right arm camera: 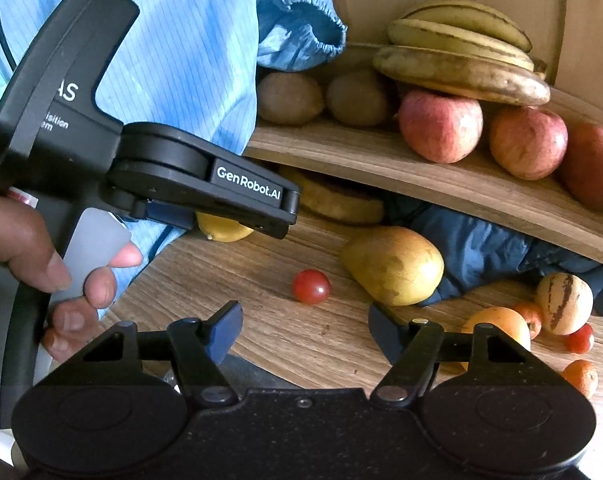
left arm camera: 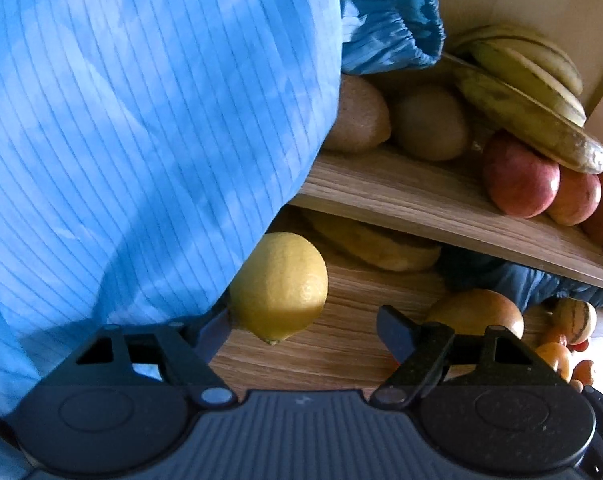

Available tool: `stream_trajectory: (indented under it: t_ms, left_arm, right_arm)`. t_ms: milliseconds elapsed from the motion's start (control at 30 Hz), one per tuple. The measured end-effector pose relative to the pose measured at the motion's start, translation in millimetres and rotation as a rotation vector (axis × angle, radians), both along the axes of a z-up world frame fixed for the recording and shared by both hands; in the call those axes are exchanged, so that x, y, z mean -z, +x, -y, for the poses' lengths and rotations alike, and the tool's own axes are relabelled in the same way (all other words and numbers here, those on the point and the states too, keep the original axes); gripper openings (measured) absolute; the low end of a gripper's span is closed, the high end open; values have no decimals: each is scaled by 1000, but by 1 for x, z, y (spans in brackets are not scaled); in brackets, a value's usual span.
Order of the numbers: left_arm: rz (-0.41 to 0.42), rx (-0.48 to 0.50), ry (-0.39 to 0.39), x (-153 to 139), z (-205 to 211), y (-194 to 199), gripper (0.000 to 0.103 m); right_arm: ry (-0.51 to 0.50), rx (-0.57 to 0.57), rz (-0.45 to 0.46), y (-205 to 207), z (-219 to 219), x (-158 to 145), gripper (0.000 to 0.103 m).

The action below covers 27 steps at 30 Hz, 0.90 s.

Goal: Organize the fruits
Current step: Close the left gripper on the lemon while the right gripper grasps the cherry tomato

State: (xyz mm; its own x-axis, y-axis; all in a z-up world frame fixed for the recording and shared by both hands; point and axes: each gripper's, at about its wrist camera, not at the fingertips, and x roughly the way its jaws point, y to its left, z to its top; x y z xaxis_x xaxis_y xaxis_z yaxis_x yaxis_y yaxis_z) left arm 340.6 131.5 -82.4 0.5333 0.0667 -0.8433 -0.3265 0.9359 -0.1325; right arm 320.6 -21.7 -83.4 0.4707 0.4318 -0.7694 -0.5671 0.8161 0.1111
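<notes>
Reaching over a wooden table [right arm camera: 285, 344], the left gripper [left arm camera: 301, 332] has a yellow lemon [left arm camera: 279, 286] between its fingers; the lemon sits against the left finger, a clear gap shows on the right-finger side, and whether the pads actually press on it cannot be told. In the right wrist view that same gripper [right arm camera: 229, 216] comes in from the left, held by a hand [right arm camera: 41, 264], with the lemon [right arm camera: 221, 228] peeking out beneath its arm. The right gripper [right arm camera: 303, 330] stands with its jaws apart and nothing between them, above the bare wood; a small red cherry tomato [right arm camera: 311, 286] and a yellow-green pear [right arm camera: 393, 266] lie just beyond its fingertips. A raised wooden shelf [right arm camera: 381, 164] carries two brown kiwis [right arm camera: 357, 98], red apples [right arm camera: 441, 126] and a bunch of bananas [right arm camera: 461, 60] resting on top of the apples. Under the shelf lie a yellow fruit [right arm camera: 337, 200], hard to name, and dark blue cloth [right arm camera: 481, 248]. Far right on the table sit a striped pale melon-like fruit [right arm camera: 563, 304], small oranges [right arm camera: 581, 376] and another tomato. A light blue striped sleeve [left arm camera: 141, 140] fills the left of the left wrist view
</notes>
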Motion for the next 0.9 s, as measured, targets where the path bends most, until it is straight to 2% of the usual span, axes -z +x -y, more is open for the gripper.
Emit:
stream_trajectory:
  t_ms: [100,333,633,767,900]
  left_arm:
    - [3,-6,2,-1,-1,1,83]
    - [-4,-33,21,8,-1,12,75]
    - [-20,-66,29,23,-4,25,67]
    - [-23,-71,28,28,-2,29,60]
    - [-17,-73,28,31,-4,31,60]
  right_arm:
    - [-9,1,4,5,-3,3,69]
    - [-37,19,5,18,-9,13,52]
    - [-35,15,-17,28,-15,24,44]
    - [-38,17,-16,29,-15,26,43]
    - [-44,19,-9,29,-16,26,41]
